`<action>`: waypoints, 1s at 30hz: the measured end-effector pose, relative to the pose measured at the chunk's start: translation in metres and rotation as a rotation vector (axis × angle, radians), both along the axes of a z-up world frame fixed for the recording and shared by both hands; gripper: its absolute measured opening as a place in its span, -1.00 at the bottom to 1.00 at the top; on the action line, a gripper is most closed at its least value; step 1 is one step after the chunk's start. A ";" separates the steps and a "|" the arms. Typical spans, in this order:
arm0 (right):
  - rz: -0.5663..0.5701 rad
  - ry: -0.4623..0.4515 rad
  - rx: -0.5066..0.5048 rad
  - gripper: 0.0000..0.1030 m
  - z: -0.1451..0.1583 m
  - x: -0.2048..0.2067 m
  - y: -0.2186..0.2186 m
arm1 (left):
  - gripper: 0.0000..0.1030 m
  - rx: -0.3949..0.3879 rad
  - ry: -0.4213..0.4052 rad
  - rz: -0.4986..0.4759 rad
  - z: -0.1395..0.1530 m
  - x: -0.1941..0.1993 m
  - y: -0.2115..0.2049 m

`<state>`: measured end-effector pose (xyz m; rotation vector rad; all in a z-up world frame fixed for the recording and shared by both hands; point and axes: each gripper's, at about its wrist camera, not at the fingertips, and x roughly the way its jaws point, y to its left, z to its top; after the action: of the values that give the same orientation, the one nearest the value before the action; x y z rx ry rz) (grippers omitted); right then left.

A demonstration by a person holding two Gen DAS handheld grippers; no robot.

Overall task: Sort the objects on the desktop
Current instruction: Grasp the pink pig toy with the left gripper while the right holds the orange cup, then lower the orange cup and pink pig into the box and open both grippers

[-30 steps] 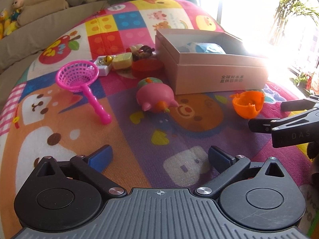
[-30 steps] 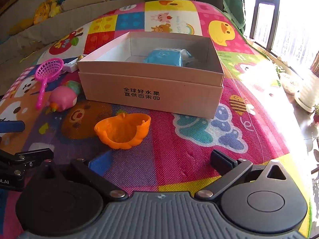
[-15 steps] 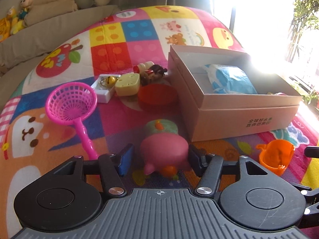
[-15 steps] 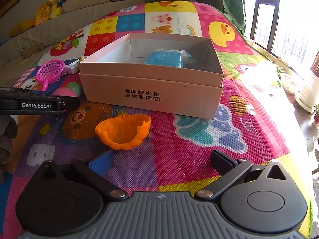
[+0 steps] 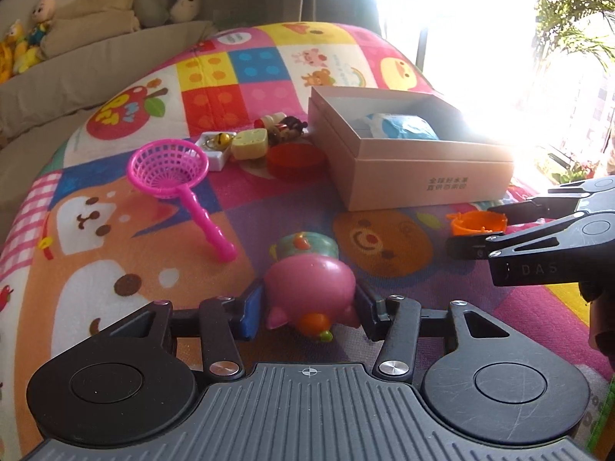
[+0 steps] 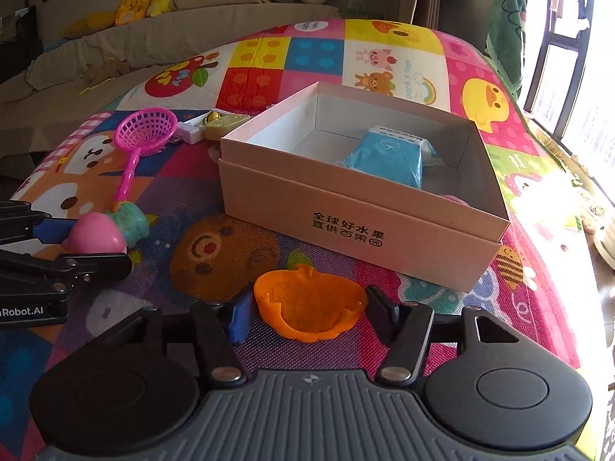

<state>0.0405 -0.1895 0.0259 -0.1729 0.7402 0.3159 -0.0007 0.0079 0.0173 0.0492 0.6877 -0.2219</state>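
A pink pig-shaped toy [image 5: 307, 280] with a green cap lies on the colourful play mat. My left gripper [image 5: 307, 309] has its jaws closing on the toy, and both pads touch its sides; the right wrist view shows the same grip at its left edge [image 6: 96, 246]. An orange pumpkin-shaped cup [image 6: 307, 307] sits between the fingers of my right gripper [image 6: 309, 309]. Its jaws are closing too, with the pads against the cup's rim. The open cardboard box [image 6: 346, 207] stands just beyond and holds a blue packet [image 6: 388, 157].
A pink net scoop [image 5: 169, 165] lies to the left. Behind it, a white tray [image 5: 215, 146], a yellow block [image 5: 250, 142], a red lid [image 5: 294, 159] and small figures cluster by the box's left side. A sofa with plush toys borders the mat; bright windows lie to the right.
My left gripper came forward around the pink toy and closed on it. My right gripper advanced to the orange cup, and its wide-open fingers narrowed onto it.
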 end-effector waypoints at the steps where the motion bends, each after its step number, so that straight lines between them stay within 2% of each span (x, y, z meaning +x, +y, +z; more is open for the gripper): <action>1: 0.004 0.000 0.004 0.17 0.003 -0.005 -0.001 | 0.05 0.003 -0.002 -0.010 0.002 -0.004 -0.001; 4: 0.048 -0.033 0.019 0.17 0.028 -0.027 -0.010 | 0.04 -0.014 -0.045 -0.054 0.018 -0.009 -0.006; 6: 0.066 -0.114 0.020 0.17 0.055 -0.042 -0.019 | 0.04 -0.041 -0.111 -0.085 0.040 -0.005 -0.011; 10: -0.015 -0.303 0.034 0.17 0.112 -0.053 -0.045 | 0.04 -0.056 -0.252 -0.131 0.077 0.027 -0.037; 13: -0.084 -0.362 0.042 0.17 0.131 -0.043 -0.059 | 0.05 -0.052 -0.283 -0.138 0.087 0.068 -0.061; 14: -0.102 -0.362 0.049 0.17 0.134 -0.037 -0.063 | 0.10 -0.052 -0.279 -0.140 0.087 0.082 -0.068; 17: -0.149 -0.347 0.068 0.17 0.135 -0.022 -0.075 | 0.52 -0.022 -0.249 -0.075 0.075 0.108 -0.075; 22: -0.206 -0.293 0.063 0.17 0.116 -0.007 -0.091 | 0.66 -0.072 -0.142 -0.013 0.040 0.093 -0.042; 26: -0.206 -0.227 0.067 0.17 0.097 0.011 -0.089 | 0.84 -0.036 -0.089 -0.011 0.017 0.067 -0.022; 30: -0.184 -0.167 0.114 0.17 0.089 0.039 -0.077 | 0.85 0.007 -0.072 -0.026 0.007 0.044 -0.015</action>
<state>0.0799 -0.2667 0.1146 -0.0217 0.5666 0.1656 0.0437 -0.0075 0.0246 0.0723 0.6160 -0.2414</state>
